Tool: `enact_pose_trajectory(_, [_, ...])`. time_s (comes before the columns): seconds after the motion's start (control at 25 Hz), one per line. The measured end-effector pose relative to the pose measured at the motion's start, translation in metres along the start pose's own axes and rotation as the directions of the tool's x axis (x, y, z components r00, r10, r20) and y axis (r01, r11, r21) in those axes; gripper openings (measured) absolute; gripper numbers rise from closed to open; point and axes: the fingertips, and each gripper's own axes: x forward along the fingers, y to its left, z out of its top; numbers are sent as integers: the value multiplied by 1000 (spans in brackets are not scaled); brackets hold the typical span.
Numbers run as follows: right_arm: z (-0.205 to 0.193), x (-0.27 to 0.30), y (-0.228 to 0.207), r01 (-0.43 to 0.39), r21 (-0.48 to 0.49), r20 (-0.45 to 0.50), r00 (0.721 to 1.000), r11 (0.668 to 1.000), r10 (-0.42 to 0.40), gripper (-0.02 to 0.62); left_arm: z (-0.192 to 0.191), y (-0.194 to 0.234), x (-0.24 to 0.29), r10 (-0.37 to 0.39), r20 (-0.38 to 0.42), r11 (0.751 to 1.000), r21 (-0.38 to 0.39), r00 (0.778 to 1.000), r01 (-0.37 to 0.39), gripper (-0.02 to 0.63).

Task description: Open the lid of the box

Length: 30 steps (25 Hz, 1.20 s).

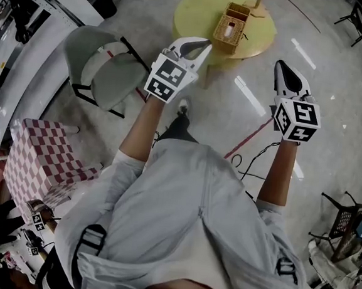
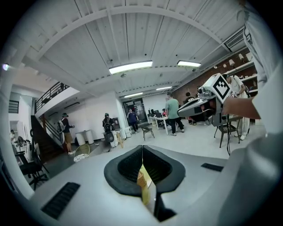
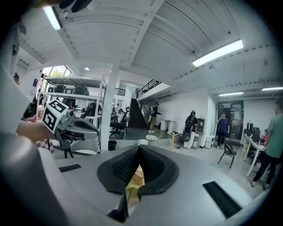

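Box point(image 1: 229, 30) — woven, tan — sits on the round yellow table point(image 1: 191, 17) at the top of the head view. It is ahead of both tools and touched by neither. Its top shows a pale patch in the middle; we cannot tell how the lid sits.

Sweep from the left:
- A red-and-white checked block point(image 1: 38, 160) stands at the far left on the floor.
- A grey chair point(image 1: 101, 66) stands beside the table's left edge.
- Left gripper point(image 1: 205, 46) is held out over the floor, its tip over the table's near rim, just short of the box. In its own view point(image 2: 142, 151) the jaws are pressed together with nothing between them. Only a sliver of yellow table and box shows through the slit lower down.
- Right gripper point(image 1: 281, 68) is held out to the right of the table, above bare floor and well apart from the box. In its own view point(image 3: 138, 152) the jaws also meet at the tip and clasp nothing — the same yellow and tan show through the gap below.
- A red line point(image 1: 251, 135) crosses the floor between the two arms.
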Motion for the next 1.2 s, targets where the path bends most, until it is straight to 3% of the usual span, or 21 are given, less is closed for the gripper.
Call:
enact_pose_trajectory(0.24, [-7,52,-22,4,6,-31,1000,1000,-4,23,-12,37,49,-24,-7,1000,-12,1000,24,29])
enact_pose_trajectory(0.64, [17,155,-70,80,18,-45,996,997,-79,23,-5,135,136,-87,13,996,14,996,86,29])
enact_pose_trajectory(1.2, [26,259,-88,142,24,-108,984,990,-138,23,-31,226,195,-166,20,986,-29,986,166,29])
